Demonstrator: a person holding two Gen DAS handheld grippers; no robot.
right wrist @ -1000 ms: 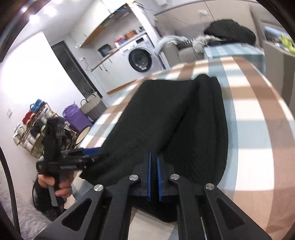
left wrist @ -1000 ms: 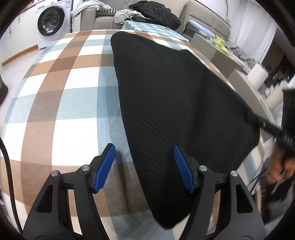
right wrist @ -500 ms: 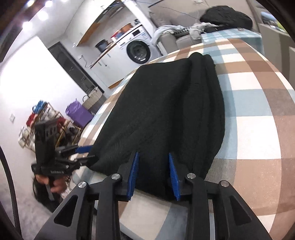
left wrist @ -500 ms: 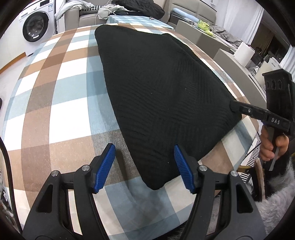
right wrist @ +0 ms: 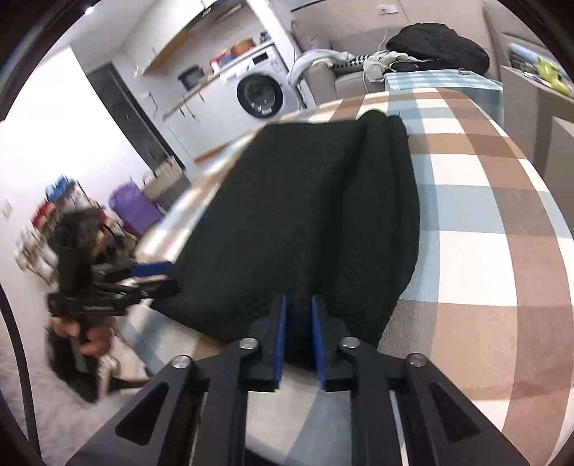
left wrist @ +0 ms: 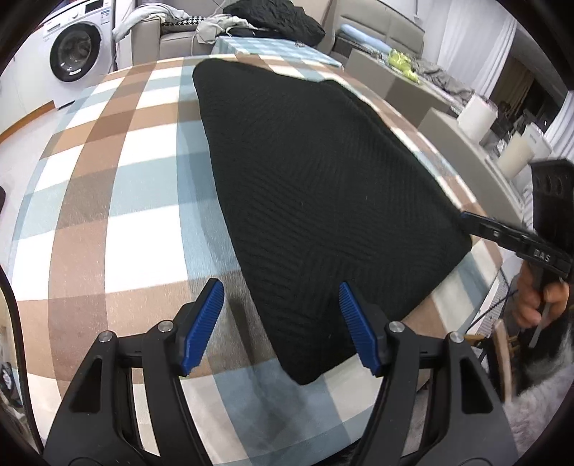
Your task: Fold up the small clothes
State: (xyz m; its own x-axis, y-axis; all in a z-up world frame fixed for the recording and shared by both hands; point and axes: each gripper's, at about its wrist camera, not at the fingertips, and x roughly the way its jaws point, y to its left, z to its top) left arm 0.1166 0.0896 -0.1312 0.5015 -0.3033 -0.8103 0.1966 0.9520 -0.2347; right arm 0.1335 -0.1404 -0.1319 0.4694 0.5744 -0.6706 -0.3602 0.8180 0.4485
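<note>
A black knit garment (left wrist: 315, 186) lies folded on the plaid tablecloth (left wrist: 118, 186). My left gripper (left wrist: 281, 304) is open, its blue pads either side of the garment's near left corner, holding nothing. In the right wrist view the garment (right wrist: 305, 222) fills the middle. My right gripper (right wrist: 299, 322) has its jaws narrowly apart around the garment's near edge, with cloth between the pads. The right gripper also shows in the left wrist view (left wrist: 466, 218) at the garment's right corner. The left gripper shows in the right wrist view (right wrist: 158, 276) at the left corner.
A washing machine (left wrist: 75, 57) stands at the back left. A sofa with piled clothes (left wrist: 272, 18) is behind the table. Grey boxes and white rolls (left wrist: 473, 118) line the right side. The table's near edge (left wrist: 251, 441) is close below my left gripper.
The right gripper opened half a second ago and has narrowed again on the garment's near edge. The left gripper stayed open and drew back toward the near left corner.
</note>
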